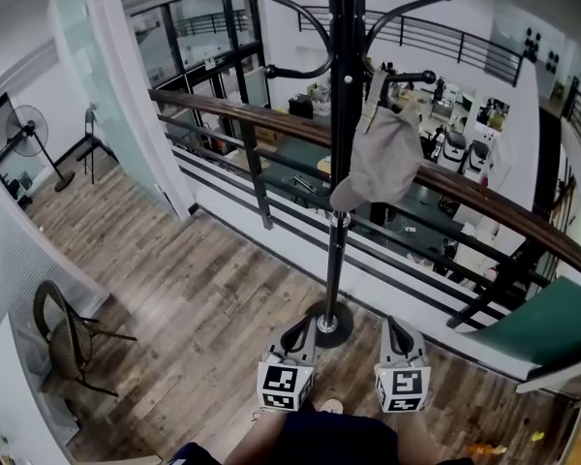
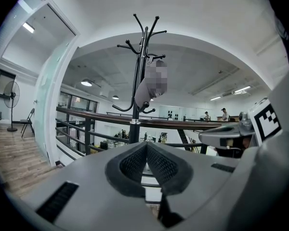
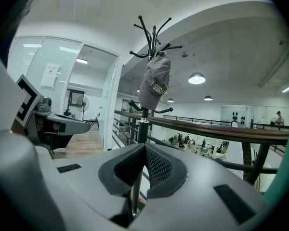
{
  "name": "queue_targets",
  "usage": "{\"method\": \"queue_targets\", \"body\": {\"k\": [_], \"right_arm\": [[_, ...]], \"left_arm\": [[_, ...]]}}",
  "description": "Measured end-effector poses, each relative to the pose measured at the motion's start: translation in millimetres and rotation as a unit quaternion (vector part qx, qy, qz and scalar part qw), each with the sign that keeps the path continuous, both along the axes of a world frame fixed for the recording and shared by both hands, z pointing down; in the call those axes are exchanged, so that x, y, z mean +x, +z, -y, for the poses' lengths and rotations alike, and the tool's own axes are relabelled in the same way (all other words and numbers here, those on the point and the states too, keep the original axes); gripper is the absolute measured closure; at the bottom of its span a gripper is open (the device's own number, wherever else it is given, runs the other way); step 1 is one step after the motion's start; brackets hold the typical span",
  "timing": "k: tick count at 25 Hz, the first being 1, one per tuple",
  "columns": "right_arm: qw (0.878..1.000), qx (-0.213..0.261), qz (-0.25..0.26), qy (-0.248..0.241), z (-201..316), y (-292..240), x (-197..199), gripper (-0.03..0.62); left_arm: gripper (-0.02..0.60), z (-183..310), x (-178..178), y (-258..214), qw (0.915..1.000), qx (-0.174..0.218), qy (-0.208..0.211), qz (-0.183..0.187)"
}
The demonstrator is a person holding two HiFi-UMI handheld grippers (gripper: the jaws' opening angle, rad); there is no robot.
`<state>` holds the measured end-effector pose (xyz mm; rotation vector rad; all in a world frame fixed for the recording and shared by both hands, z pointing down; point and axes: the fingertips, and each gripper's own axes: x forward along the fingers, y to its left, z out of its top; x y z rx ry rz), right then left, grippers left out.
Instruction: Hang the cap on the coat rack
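A grey cap [image 1: 382, 158] hangs from a hook of the black coat rack [image 1: 344, 85], brim pointing down. The rack's round base [image 1: 331, 325] stands on the wood floor just ahead of me. My left gripper [image 1: 298, 334] and right gripper [image 1: 398, 334] are held low on either side of the base, well below the cap and apart from it. Both are shut with nothing between the jaws. From the left gripper [image 2: 146, 146] the cap [image 2: 145, 90] shows high on the rack [image 2: 136, 100]. In the right gripper view, the right gripper [image 3: 145, 148] points up at the cap [image 3: 155, 81].
A wooden-topped railing [image 1: 271, 114] with black bars runs behind the rack, over a drop to a lower floor. A chair [image 1: 63, 337] stands at the left, a fan [image 1: 27, 129] further back, a glass partition [image 1: 126, 85] beyond it. A green surface [image 1: 547, 327] lies at the right.
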<state>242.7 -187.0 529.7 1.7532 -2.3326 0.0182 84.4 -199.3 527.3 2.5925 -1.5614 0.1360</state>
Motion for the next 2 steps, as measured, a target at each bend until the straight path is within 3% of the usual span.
{"method": "queue_targets", "body": {"k": [2], "right_arm": [[1.000, -0.001, 0.000, 0.000, 0.2, 0.5, -1.1, 0.586]], "left_arm": [[0.578, 1.3, -2.7, 1.0, 1.0000, 0.000, -0.001, -0.001]]}}
